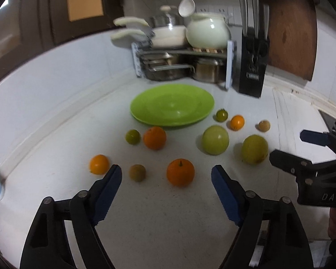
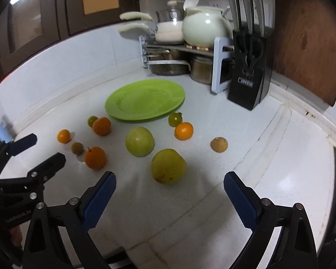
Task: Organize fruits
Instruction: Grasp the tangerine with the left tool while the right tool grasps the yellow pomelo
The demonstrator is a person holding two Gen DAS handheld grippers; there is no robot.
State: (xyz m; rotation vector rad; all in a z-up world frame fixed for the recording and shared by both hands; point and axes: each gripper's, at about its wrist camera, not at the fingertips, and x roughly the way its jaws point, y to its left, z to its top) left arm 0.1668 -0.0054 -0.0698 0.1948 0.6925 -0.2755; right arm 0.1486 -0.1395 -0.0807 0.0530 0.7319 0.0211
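A green plate (image 1: 172, 105) (image 2: 143, 99) lies bare on the white counter, with several fruits scattered in front of it. In the left wrist view my left gripper (image 1: 166, 170) is open, and an orange (image 1: 180, 172) with a stem sits just beyond its blue pads. A small brown fruit (image 1: 137, 172) and a small orange (image 1: 99, 164) lie to its left. In the right wrist view my right gripper (image 2: 170, 176) is open right behind a yellow-green fruit (image 2: 168, 165). A green apple (image 2: 139, 141) sits further back. Neither gripper touches any fruit.
At the back stand a rack (image 1: 181, 65) with pots and a white teapot (image 1: 207, 31), a black knife block (image 1: 253, 65) and a wooden board (image 1: 291, 33). A bottle (image 2: 0, 127) stands at the left edge. Each gripper shows at the other view's side.
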